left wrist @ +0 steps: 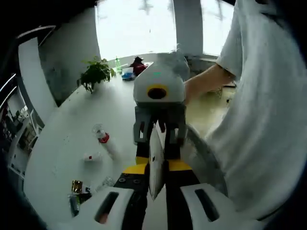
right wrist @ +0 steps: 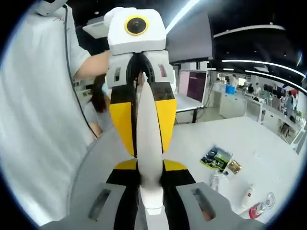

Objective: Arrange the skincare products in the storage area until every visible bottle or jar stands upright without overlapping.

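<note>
A white tube (left wrist: 156, 163) hangs in the air between my two grippers, which face each other. In the left gripper view my left gripper (left wrist: 156, 168) is shut on its near end, and my right gripper (left wrist: 159, 138) grips the far end. In the right gripper view the tube (right wrist: 148, 129) runs up from my right gripper (right wrist: 149, 171) into the yellow-and-black left gripper (right wrist: 144, 148). On the white table lie a clear bottle with a red cap (left wrist: 106, 142), a small white bottle (left wrist: 91, 156) and several sachets (left wrist: 76, 188).
A person in a white shirt (left wrist: 268, 120) stands close behind the grippers. A potted plant (left wrist: 96, 73) sits at the table's far end. In the right gripper view a green packet (right wrist: 216, 158), a gold sachet (right wrist: 234, 166) and small bottles (right wrist: 248, 192) lie on the table.
</note>
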The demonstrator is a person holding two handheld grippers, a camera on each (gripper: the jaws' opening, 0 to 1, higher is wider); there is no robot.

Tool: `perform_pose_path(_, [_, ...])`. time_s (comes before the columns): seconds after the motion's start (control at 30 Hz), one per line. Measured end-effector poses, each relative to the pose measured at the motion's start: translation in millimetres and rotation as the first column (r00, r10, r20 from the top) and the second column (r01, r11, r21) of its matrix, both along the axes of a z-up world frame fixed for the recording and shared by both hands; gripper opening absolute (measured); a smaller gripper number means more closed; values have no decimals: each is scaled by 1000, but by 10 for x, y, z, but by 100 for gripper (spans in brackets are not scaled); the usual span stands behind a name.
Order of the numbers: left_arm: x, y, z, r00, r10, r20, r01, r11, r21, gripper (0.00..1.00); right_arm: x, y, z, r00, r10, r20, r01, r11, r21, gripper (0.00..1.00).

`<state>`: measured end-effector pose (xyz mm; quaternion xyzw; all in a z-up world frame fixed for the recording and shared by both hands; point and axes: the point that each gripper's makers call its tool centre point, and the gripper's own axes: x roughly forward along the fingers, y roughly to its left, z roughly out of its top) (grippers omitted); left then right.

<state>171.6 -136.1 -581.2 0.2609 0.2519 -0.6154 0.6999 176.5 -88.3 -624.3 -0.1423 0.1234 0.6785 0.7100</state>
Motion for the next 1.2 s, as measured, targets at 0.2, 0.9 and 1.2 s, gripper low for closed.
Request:
perform_pose_path(0.2, [47,-1,-160,999,-51,15,50,996,74,8,25,-48,-129,999,-20,-26,19,1000,-21,17])
perform_pose_path(0.9, [365,-110,-495,993,-117,0,116,985,125,7,404,-240,-478,957,-281,-75,274,958,-85,23])
perform_pose_path(1.2, [609,-171,-635,996,-91,-21,93,989,112,7,625,-419,-692,875,-471,-116,461,882,-98,26])
